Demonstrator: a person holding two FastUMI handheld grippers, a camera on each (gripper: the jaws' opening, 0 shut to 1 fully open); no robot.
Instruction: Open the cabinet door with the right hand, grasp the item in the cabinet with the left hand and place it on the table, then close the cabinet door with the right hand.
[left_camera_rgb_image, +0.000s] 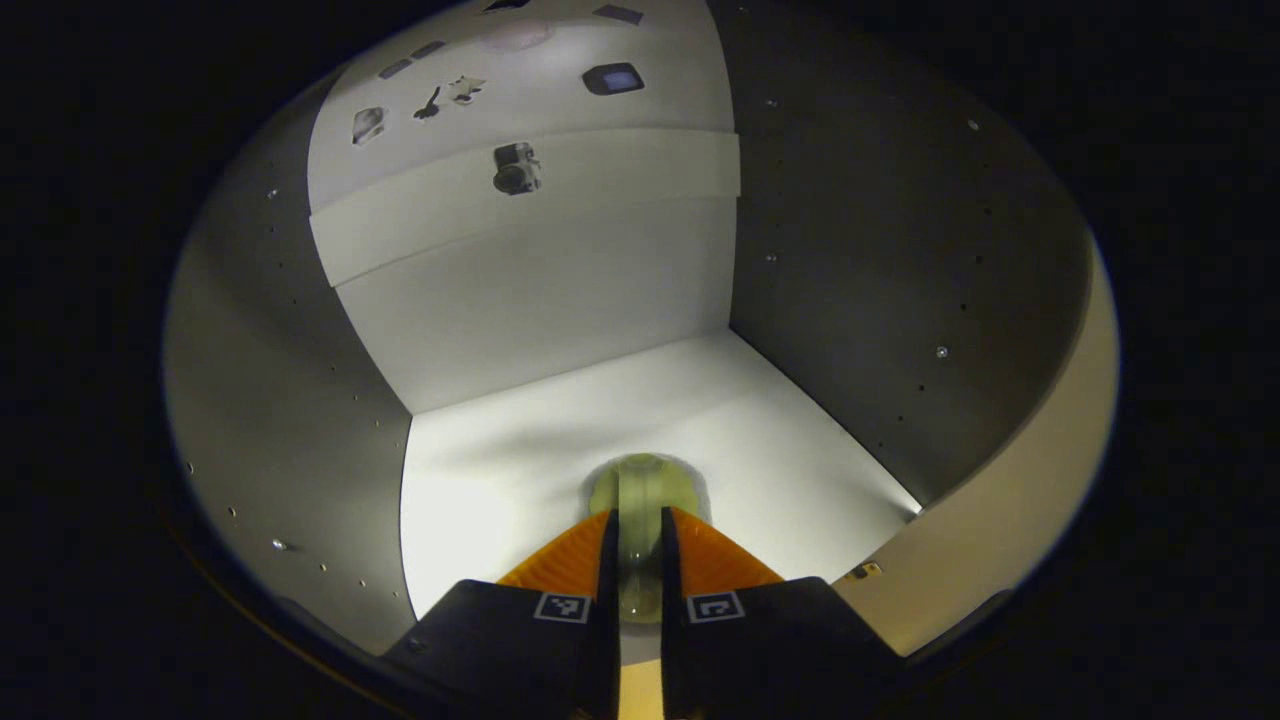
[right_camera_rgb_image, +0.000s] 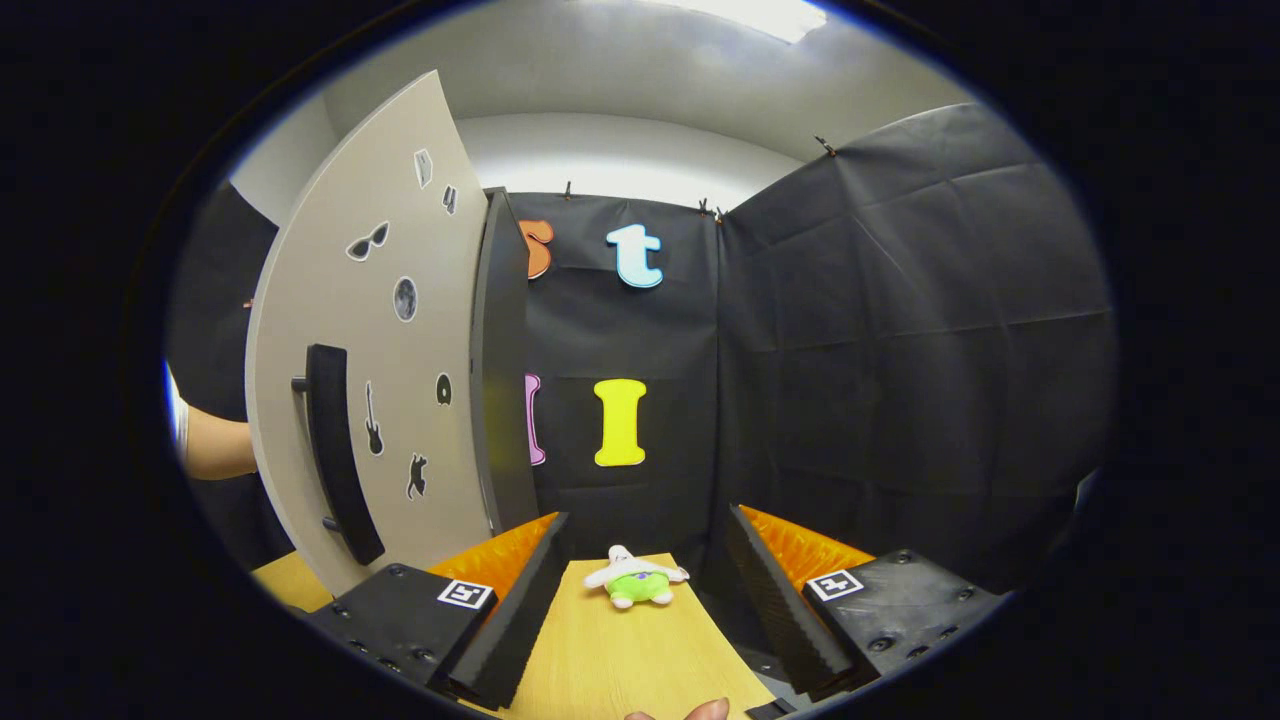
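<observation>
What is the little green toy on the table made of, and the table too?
The green toy looks like soft plush: fuzzy, rounded, no shine. The table looks like light wood or wood-look board, smooth and matte; which one, the look leaves open.

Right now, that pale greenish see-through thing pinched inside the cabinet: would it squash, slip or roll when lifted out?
The translucent greenish item looks rounded and glossy, so it may be slippery and could roll if set down on its side. The left gripper has its jaws close on either side without visibly denting it, so it is probably fairly stiff. It seems small, likely light.
</observation>
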